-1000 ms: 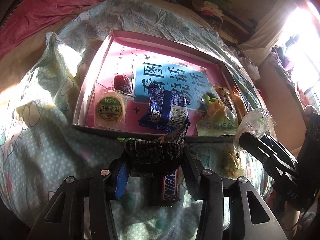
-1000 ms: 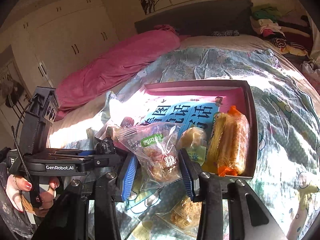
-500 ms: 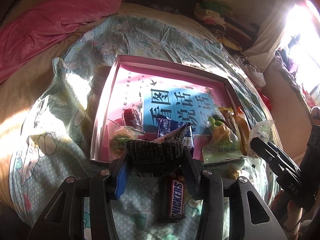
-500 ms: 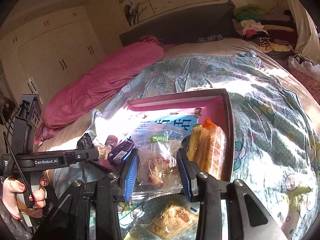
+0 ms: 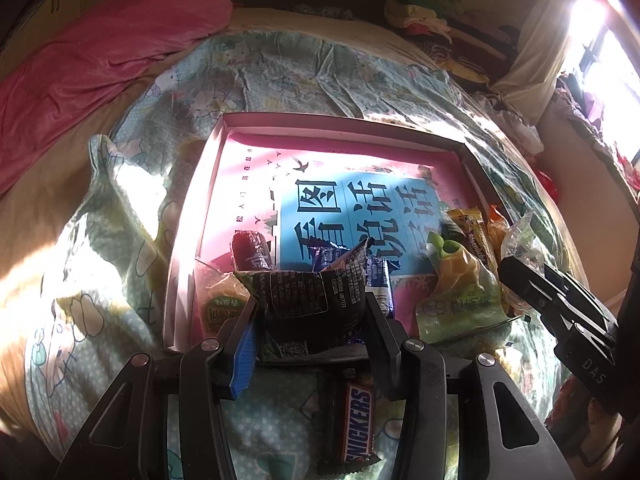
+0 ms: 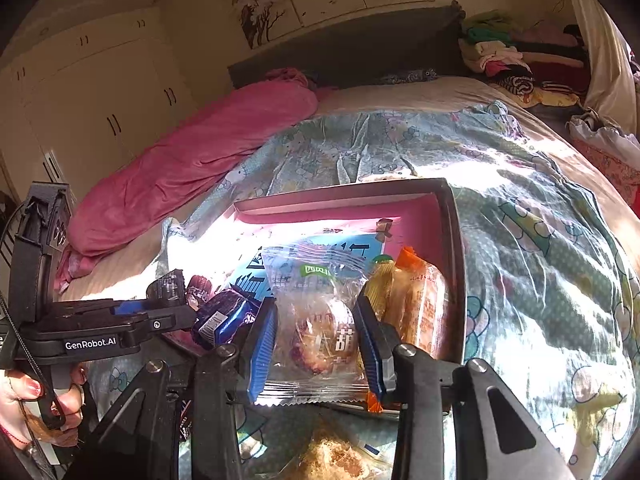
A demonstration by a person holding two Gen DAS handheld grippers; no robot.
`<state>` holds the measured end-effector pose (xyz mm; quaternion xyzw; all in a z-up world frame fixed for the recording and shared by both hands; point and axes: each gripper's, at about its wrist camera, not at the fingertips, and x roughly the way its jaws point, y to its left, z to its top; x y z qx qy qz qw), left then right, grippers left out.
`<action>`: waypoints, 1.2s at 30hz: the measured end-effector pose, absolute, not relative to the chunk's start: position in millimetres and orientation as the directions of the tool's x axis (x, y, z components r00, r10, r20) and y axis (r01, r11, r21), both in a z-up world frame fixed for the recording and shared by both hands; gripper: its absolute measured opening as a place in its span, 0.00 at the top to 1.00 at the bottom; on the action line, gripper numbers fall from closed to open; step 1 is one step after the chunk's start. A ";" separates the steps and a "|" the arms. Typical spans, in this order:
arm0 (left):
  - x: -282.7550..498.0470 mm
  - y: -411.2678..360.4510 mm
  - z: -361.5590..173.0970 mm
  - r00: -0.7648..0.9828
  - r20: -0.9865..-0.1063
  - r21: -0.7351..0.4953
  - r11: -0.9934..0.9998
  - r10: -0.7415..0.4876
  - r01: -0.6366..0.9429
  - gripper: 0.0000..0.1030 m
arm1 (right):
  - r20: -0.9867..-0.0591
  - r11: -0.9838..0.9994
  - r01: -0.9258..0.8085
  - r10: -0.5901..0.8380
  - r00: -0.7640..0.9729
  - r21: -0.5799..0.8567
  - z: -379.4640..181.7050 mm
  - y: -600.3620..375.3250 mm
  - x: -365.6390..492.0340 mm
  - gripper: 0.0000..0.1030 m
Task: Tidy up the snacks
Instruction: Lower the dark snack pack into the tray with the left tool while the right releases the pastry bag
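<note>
Over the pink box [image 5: 208,184] near edge | left gripper [image 5: 310,316] clamps a black snack packet [image 5: 310,292]; right gripper [image 6: 316,340] clamps a clear pastry bag [image 6: 316,320]; Snickers bar [image 5: 358,424] on quilt below

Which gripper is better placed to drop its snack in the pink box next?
Left, marginally. The left gripper holds its dark packet over the pink box, past the near rim. The right gripper holds a clear pastry bag whose lower edge hangs outside that rim.
</note>
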<state>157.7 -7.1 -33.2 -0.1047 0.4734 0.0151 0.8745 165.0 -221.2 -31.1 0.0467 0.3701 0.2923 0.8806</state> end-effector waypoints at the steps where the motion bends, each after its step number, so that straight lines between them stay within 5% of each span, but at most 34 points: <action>1: 158.6 -8.0 -34.1 0.549 -0.833 -0.170 0.978 -0.075 -0.124 0.53 | -0.628 0.826 -0.481 0.546 0.555 0.294 -32.7 -219.9 165.5 0.62; 17: 161.6 -13.0 -40.4 0.529 -0.845 -0.155 0.981 -0.073 -0.113 0.52 | -0.641 0.831 -0.486 0.532 0.554 0.269 -37.6 -214.6 166.4 0.61; 28: 161.2 -15.6 -40.0 0.527 -0.847 -0.138 0.985 -0.064 -0.101 0.52 | -0.636 0.828 -0.497 0.533 0.558 0.258 -31.5 -213.3 161.2 0.46; 36: 159.6 -13.5 -37.6 0.523 -0.849 -0.158 0.982 -0.079 -0.107 0.50 | -0.620 0.834 -0.480 0.533 0.575 0.272 -26.1 -222.6 161.3 0.45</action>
